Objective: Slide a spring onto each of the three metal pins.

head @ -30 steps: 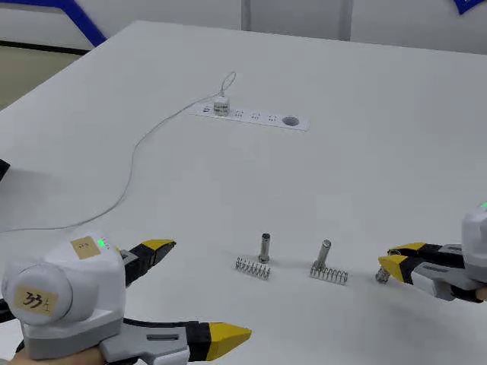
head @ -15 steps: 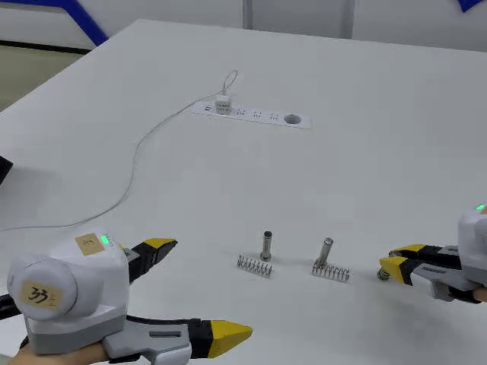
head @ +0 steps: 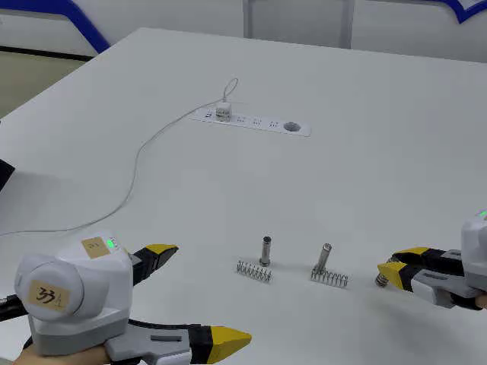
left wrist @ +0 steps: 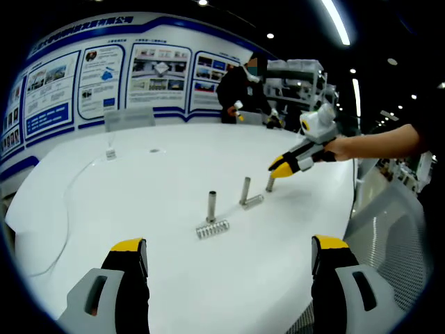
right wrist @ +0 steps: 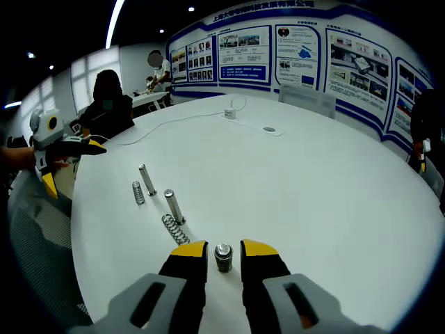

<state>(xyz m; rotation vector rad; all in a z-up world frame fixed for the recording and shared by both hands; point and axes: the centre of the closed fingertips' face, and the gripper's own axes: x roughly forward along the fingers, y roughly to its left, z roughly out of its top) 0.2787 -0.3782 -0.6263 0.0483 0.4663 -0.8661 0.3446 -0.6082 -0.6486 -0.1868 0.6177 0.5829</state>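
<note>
Two bare metal pins stand upright mid-table, the left pin (head: pixel 265 249) and the middle pin (head: pixel 324 257). A loose spring lies flat in front of each, one spring (head: pixel 253 271) by the left pin and the other spring (head: pixel 329 277) by the middle pin. The third pin (head: pixel 383 280) stands to the right with a spring coiled round it. In the right gripper view this third pin (right wrist: pixel 222 257) sits between my right gripper's (right wrist: pixel 223 252) jaws, which are a narrow gap apart and clear of it. My left gripper (head: pixel 194 295) hovers wide open and holds nothing, near the front left.
A white power strip (head: pixel 251 119) with a small charger (head: pixel 223 112) lies farther back. Its cable (head: pixel 135 163) trails to the left table edge. People stand beyond the table (left wrist: pixel 247 80) in the gripper views. Bare white tabletop (head: pixel 365 167) surrounds the pins.
The head camera has shifted a little. Grippers, pins and springs keep about the same places.
</note>
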